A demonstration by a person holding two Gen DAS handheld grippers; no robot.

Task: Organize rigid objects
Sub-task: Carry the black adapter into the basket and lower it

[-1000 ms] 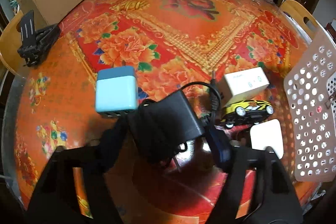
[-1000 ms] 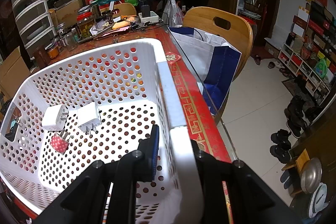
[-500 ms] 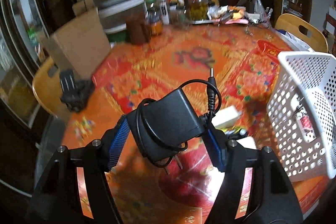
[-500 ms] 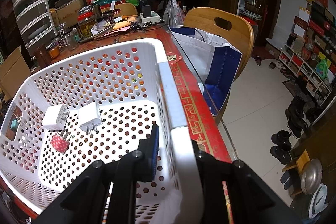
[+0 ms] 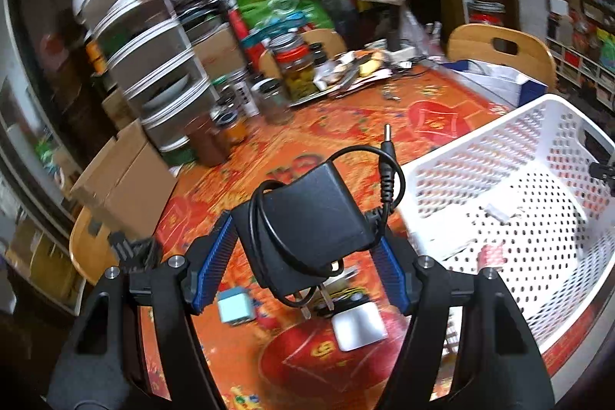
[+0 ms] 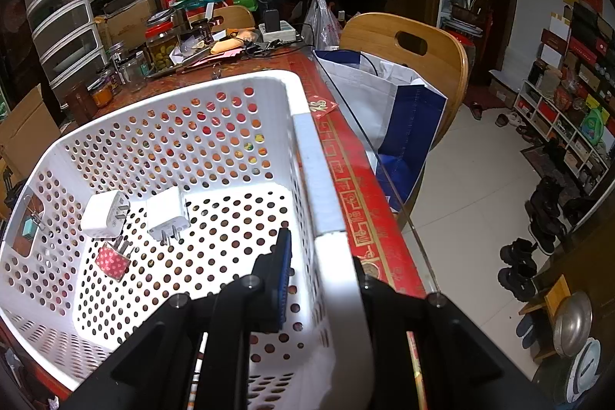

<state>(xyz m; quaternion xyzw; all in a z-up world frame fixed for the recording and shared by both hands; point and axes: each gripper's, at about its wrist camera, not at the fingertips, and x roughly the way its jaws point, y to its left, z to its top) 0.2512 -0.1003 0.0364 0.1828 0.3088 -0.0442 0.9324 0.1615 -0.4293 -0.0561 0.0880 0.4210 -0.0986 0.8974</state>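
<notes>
My left gripper (image 5: pixel 303 252) is shut on a black power adapter (image 5: pixel 307 221) with its cable wound round it, held high above the table, left of the white perforated basket (image 5: pixel 480 156). My right gripper (image 6: pixel 315 252) is shut on the basket's right rim (image 6: pixel 311 156). Inside the basket lie two white plug chargers (image 6: pixel 103 214) (image 6: pixel 167 208) and a red dotted plug (image 6: pixel 111 260). Below the adapter on the table sit a light blue block (image 5: pixel 235 305), a white flat box (image 5: pixel 359 327) and a yellow toy car, mostly hidden.
The table has a red-orange floral cloth (image 5: pixel 315 137). Jars (image 5: pixel 298 75), a cardboard box (image 5: pixel 123 179) and stacked drawers (image 5: pixel 153 64) crowd its far left. A wooden chair (image 6: pixel 407 45) with a white-blue bag (image 6: pixel 388 102) stands beyond the table's right edge.
My left gripper has risen from the table with the black adapter and swung right toward the basket. The right gripper and basket have stayed put.
</notes>
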